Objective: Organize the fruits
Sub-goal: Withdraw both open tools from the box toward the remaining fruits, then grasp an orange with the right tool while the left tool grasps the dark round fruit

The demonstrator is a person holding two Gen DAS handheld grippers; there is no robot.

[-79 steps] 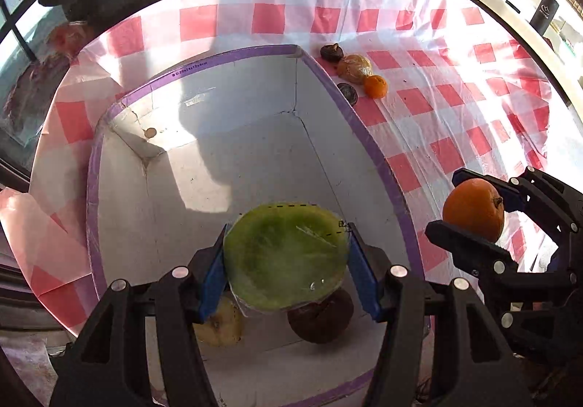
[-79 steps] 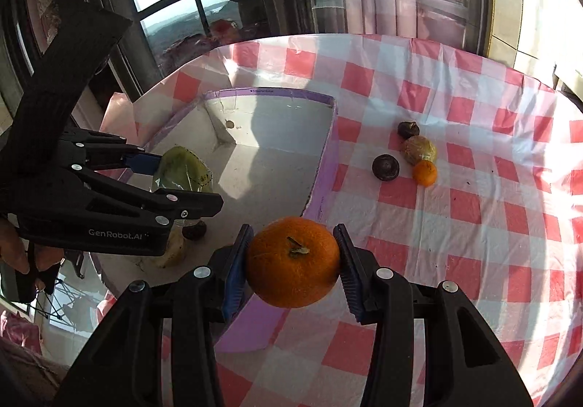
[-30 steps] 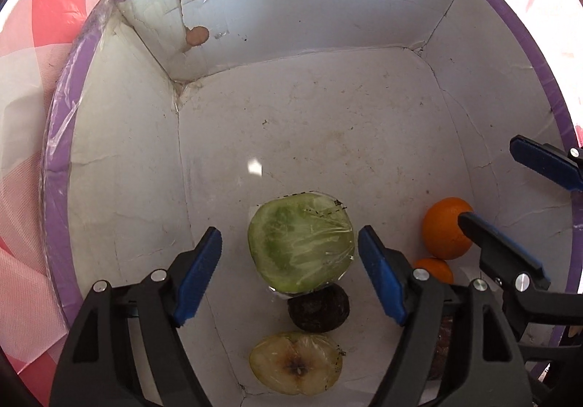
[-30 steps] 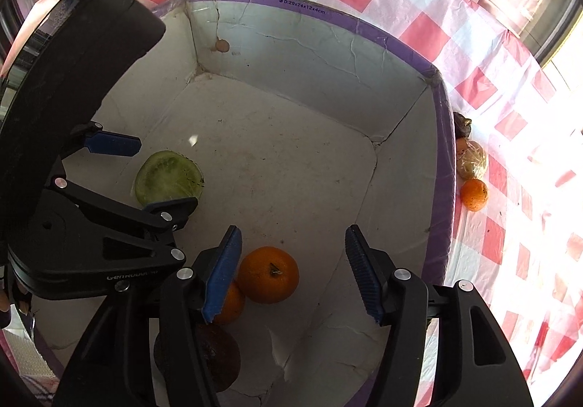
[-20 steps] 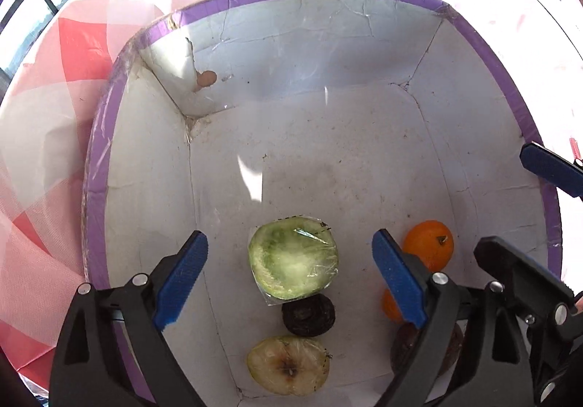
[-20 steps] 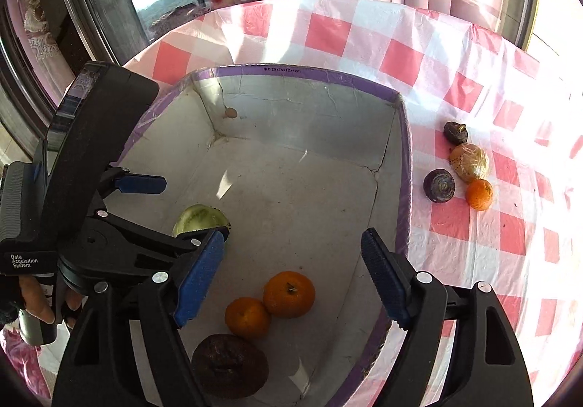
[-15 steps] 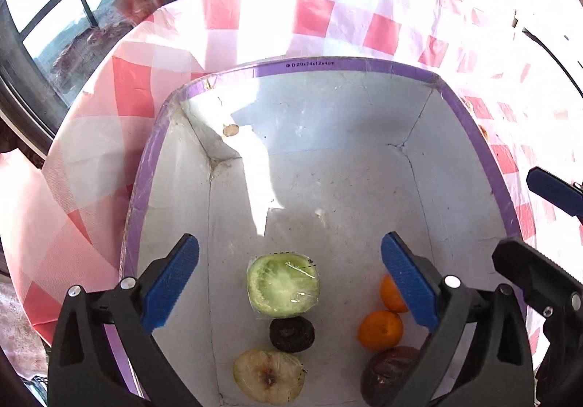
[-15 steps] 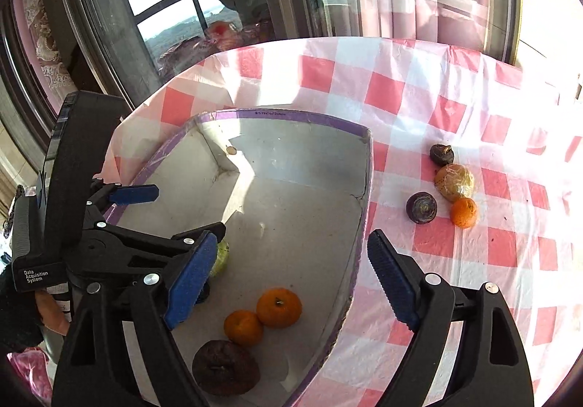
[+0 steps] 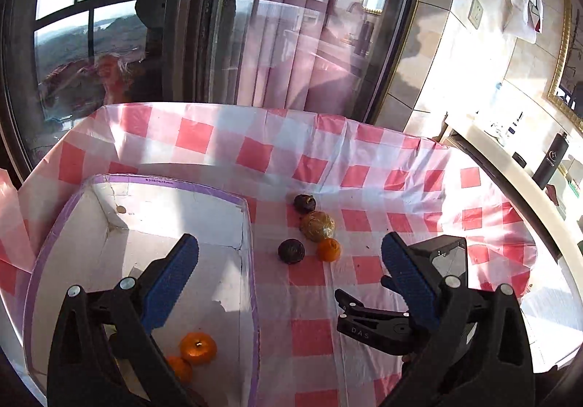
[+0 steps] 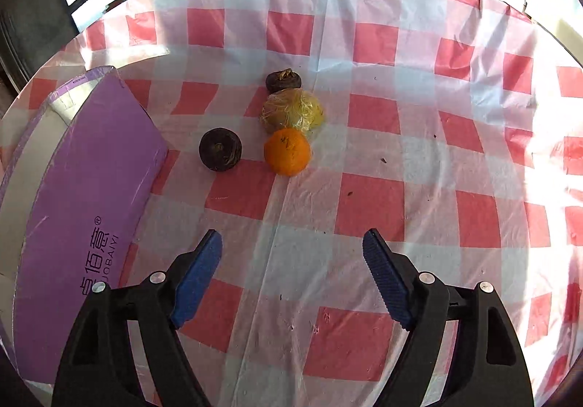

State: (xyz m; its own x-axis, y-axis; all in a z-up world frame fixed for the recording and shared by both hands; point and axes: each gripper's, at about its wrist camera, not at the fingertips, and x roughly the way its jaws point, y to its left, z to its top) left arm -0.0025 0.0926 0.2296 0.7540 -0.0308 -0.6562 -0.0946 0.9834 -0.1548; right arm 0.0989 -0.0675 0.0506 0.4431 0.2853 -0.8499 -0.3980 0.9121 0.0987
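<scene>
Both grippers stood empty above a table spread with a red-and-white checked cloth (image 10: 368,221). The left gripper (image 9: 289,261) had its blue-padded fingers (image 9: 171,279) spread wide, having just been opening, with nothing between them; it hung over the near right edge of the box (image 9: 251,261), a white-lined carton with a purple rim. In the left wrist view, two oranges (image 9: 198,348) lay touching each other on the box floor near its front corner, partly behind the left finger. The right gripper (image 10: 291,261) appeared in the same view as a black clamp low on the right side. Its own camera showed its fingers (image 10: 386,283) moderately wide, having just been closing a little, with only bare cloth between them. The purple outer wall of the box (image 10: 91,206), printed with white characters, filled the left of that view. Four fruits remained on the cloth, well ahead of the right gripper and to the right of the box: a small orange (image 10: 288,151), a yellowish fruit in clear wrap (image 10: 293,112) touching it from behind, a dark fruit (image 10: 283,81) just beyond the wrapped one, and a second dark round fruit (image 10: 220,149) just left of the orange and apart from it, between the orange and the box wall. Windows and pink curtains stood beyond the far table edge.
</scene>
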